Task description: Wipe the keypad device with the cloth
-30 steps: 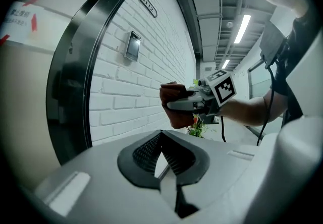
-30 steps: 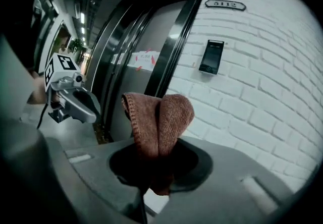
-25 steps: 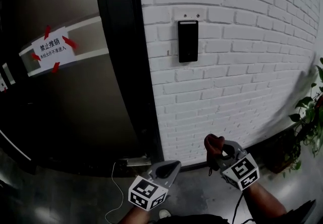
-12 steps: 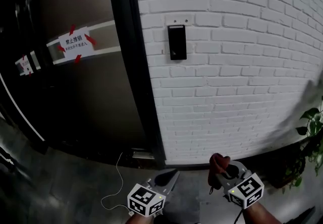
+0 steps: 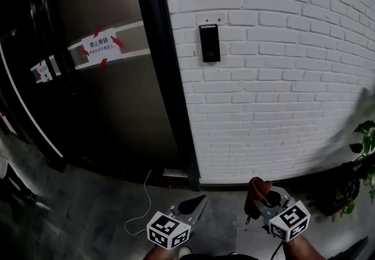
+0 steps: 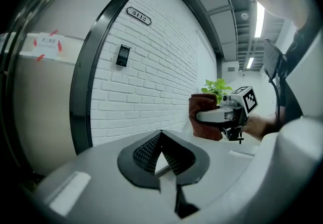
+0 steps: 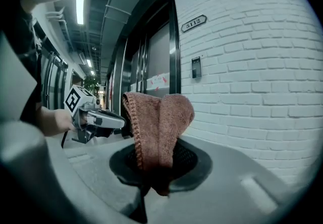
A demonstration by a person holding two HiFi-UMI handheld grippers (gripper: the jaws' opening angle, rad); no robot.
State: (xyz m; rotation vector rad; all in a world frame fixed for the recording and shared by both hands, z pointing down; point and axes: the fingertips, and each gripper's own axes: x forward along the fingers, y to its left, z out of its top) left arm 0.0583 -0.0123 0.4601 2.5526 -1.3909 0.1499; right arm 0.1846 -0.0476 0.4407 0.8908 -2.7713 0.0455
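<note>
The black keypad device (image 5: 210,43) hangs on the white brick wall, right of the dark door frame; it also shows small as the keypad device (image 6: 122,55) and keypad device (image 7: 196,67). My right gripper (image 5: 259,196) is low at the bottom right, shut on a folded reddish-brown cloth (image 5: 256,190), which stands up between its jaws as the cloth (image 7: 158,126). My left gripper (image 5: 193,203) is low at the bottom centre, shut with nothing in it (image 6: 160,151). Both grippers are far below the keypad.
A dark door (image 5: 105,77) with a taped paper notice (image 5: 99,48) stands left of the wall. A thin white cable (image 5: 140,206) lies on the grey floor. A potted plant (image 5: 360,165) stands at the right edge. A number plate (image 7: 194,23) is above the keypad.
The view has pulled back and shifted, so the keypad looks smaller and higher. Both grippers sit lower in the frame; the right still holds the cloth.
</note>
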